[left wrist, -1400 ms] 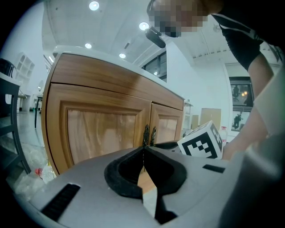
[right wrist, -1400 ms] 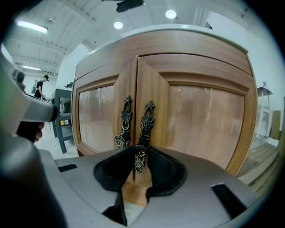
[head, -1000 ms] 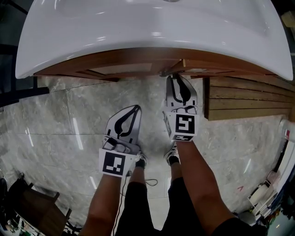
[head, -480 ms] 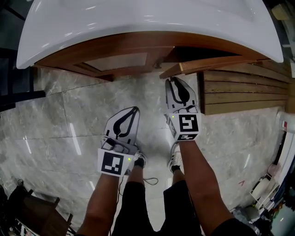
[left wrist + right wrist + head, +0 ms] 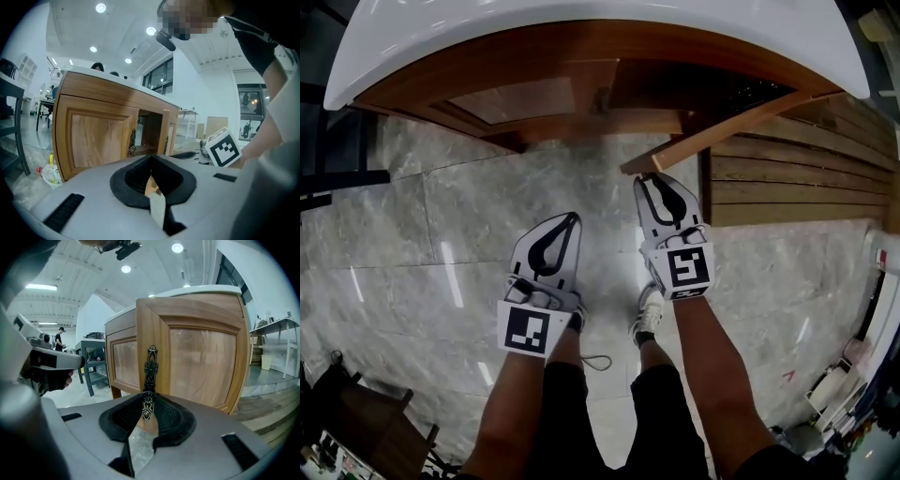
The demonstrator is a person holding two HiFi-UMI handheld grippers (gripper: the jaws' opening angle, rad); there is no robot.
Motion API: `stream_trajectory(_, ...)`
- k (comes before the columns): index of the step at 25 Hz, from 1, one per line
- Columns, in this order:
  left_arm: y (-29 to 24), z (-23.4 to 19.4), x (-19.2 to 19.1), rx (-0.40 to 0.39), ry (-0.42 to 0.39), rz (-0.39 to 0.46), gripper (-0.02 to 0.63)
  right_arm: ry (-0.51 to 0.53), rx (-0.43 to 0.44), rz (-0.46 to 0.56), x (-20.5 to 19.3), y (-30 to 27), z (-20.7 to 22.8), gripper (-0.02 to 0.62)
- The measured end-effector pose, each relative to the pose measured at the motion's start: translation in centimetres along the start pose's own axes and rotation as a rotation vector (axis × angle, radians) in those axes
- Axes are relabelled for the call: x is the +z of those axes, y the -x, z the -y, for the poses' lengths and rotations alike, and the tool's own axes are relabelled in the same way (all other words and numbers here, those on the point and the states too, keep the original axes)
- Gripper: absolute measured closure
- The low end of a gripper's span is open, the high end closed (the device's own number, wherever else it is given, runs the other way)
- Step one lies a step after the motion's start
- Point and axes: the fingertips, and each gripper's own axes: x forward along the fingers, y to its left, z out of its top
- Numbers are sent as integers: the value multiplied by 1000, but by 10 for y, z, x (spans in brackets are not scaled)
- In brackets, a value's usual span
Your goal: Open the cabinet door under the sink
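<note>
Head view: under the white sink (image 5: pixel 441 23), the wooden cabinet (image 5: pixel 469 66) has its left door (image 5: pixel 525 98) closed. Below that, over the grey marble floor (image 5: pixel 412 244), the left gripper (image 5: pixel 570 221) hangs well apart from the cabinet. Its jaws are pressed together at the tips with nothing between them. The left gripper view shows the same, with the tips meeting in front of the cabinet's dark opening. To its right, the right gripper (image 5: pixel 652 178) is at the free edge of the cabinet door (image 5: pixel 727 127), which stands swung out at an angle with dark interior behind it. In the right gripper view the jaws pinch the lower end of the door's ornate metal handle (image 5: pixel 149 373), which runs upright on the door frame. Farther right lies slatted wooden flooring (image 5: pixel 797 178).
</note>
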Motion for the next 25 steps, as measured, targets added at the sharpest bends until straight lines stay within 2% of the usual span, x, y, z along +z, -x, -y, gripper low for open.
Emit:
stream_trajectory(10, 2, 43, -16, -6, -22, -26, 583, 12, 127, 38, -13, 41, 6, 503)
stream_trajectory(14, -1, 63, -21, -3, -37, -32, 583, 40, 181, 82, -15, 62, 11, 503)
stream_trajectory(19, -12, 93, -24, -3, -38, -24, 583, 104, 258, 77, -26, 90, 20, 503)
stream_trajectory(25, -29, 135, -26, -14, -34, -24, 583, 79, 280, 98, -40, 127, 45, 503)
